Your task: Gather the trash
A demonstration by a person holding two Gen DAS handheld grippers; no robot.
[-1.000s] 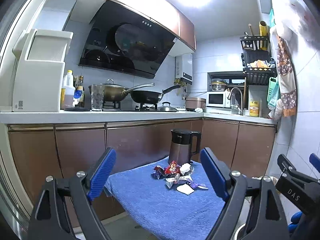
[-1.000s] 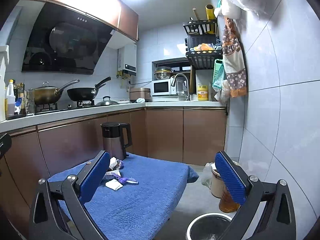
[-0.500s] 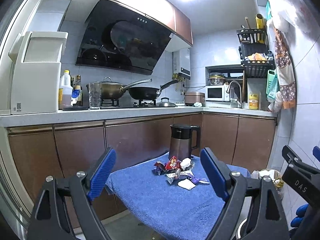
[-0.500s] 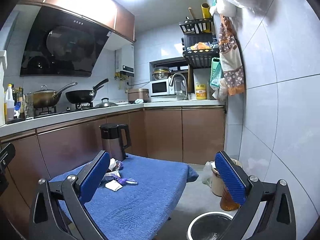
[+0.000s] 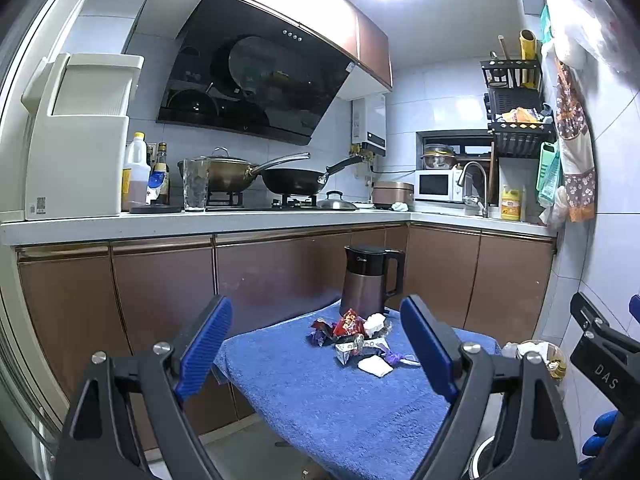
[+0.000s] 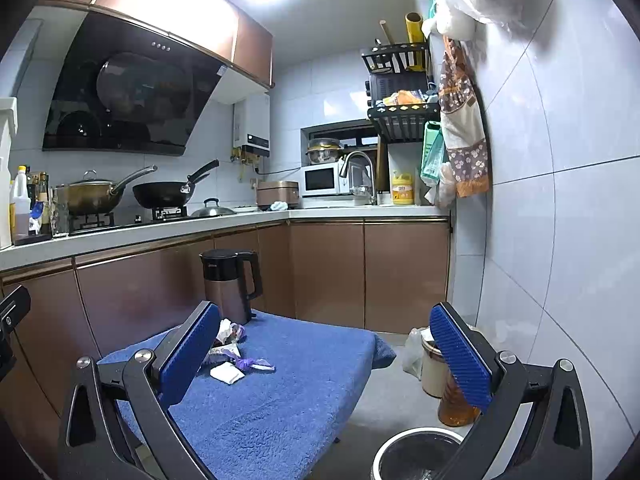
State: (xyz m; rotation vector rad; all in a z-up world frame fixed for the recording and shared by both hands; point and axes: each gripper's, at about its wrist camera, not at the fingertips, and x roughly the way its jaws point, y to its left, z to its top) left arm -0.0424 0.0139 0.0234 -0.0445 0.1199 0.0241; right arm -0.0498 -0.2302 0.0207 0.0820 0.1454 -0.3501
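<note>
Blue-towel table (image 5: 320,396) w/ wrappers (image 5: 356,340) same as before; both grippers' jaws wide, empty.

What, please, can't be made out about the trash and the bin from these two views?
- Trash pile: in the right wrist view the right gripper's left finger covers most of it; the wrappers' print is too small in both views.
- Bin: cut off by the bottom edge in the right wrist view, so its contents stay unseen.
- Right gripper: in the left wrist view the right edge cuts it off.
</note>
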